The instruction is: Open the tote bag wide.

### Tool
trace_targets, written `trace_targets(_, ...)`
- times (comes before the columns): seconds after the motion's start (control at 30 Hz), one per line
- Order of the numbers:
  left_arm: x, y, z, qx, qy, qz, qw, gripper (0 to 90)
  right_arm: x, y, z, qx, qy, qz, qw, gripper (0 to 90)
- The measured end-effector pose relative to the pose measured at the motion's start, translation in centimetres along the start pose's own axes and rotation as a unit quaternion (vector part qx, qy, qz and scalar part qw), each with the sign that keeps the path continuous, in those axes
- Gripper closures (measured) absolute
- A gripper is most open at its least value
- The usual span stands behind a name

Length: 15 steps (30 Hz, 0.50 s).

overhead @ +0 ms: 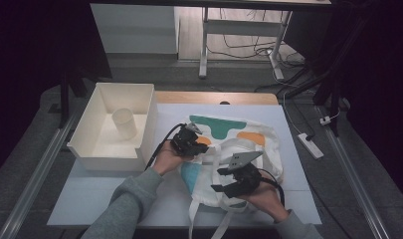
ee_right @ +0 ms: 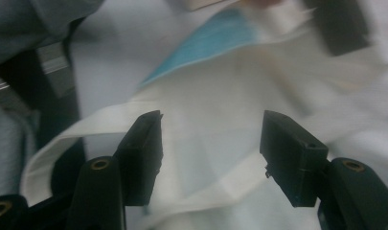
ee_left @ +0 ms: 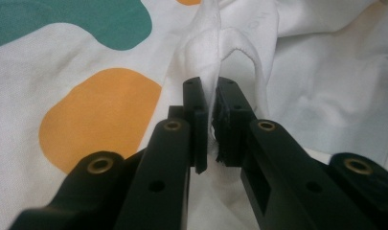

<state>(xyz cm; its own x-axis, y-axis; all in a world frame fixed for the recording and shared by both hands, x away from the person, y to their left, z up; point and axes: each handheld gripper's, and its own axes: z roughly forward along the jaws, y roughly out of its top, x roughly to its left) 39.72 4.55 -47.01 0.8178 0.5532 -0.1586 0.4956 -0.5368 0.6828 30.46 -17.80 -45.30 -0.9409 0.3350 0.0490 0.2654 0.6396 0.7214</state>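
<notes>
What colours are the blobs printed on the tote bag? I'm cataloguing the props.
The white tote bag bears teal, orange and light blue blobs, clearest in the high view.

The left black two-jaw gripper has its jaws closed; the right black two-jaw gripper has jaws wide apart.

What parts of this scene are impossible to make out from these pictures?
- High view: the cloth bag under both hands, covered by the left gripper and right gripper.
- High view: the bag's straps, cut off by the bottom edge.
- Right gripper view: the blue patch, blurred.
- High view: the cup in the bin, too small to see inside.
</notes>
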Motion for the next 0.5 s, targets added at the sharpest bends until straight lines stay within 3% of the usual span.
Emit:
trace_targets(0.27, 0.4, 0.0, 0.0, -0.003, -0.005, -0.008, 0.9999, 83.5, 3.5, -0.7, 1.8, 0.031, 0.040, -0.017, 0.9986, 40.8)
trace_targets(0.37, 0.4, -0.1, 0.1, -0.002, -0.005, -0.009, 0.9999, 83.5, 3.9, -1.4, 2.5, 0.051, 0.031, -0.025, 0.9979, 40.8)
trace_targets(0.5, 0.5, -0.1, 0.2, -0.002, -0.007, -0.011, 0.9999, 83.5, 3.5, -2.1, 3.2, 0.065, 0.020, -0.014, 0.9976, 40.9)
